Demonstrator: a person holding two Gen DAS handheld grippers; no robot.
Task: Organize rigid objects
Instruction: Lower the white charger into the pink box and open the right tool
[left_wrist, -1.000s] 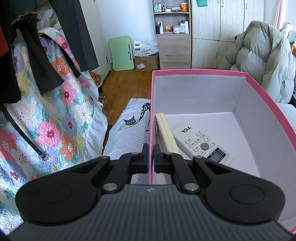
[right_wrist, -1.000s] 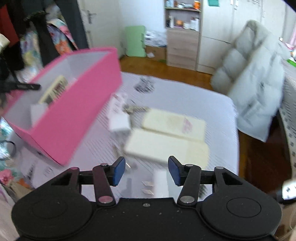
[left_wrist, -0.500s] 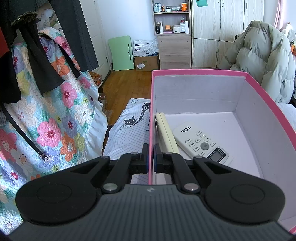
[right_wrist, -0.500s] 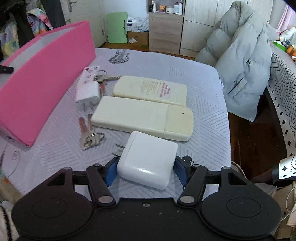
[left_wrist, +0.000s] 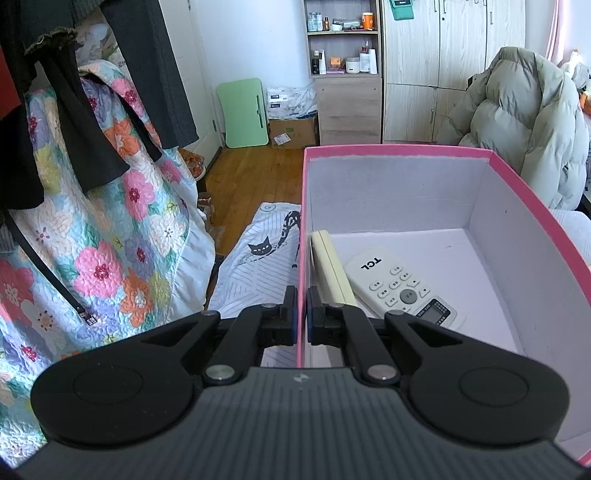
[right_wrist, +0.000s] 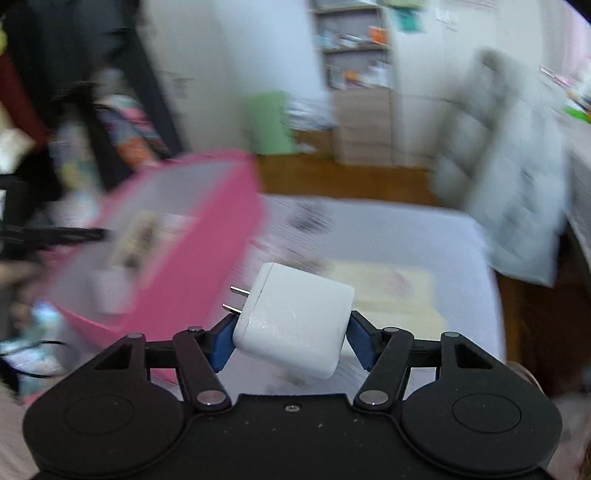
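Observation:
My left gripper is shut on the left wall of the pink box, which is white inside. In the box lie a white TCL remote and a cream remote on edge against the wall. My right gripper is shut on a white charger plug, held above the table with its prongs pointing left. The pink box shows blurred to the left in the right wrist view. Two cream remotes lie on the table behind the plug.
A floral quilt and dark clothes hang at the left. A grey puffer jacket sits at the right. A shelf cabinet stands at the back. The white patterned tablecloth covers the table.
My right gripper closed on the white charger plug and lifted it off the table, swinging toward the pink box. My left gripper has stayed shut on the box wall.

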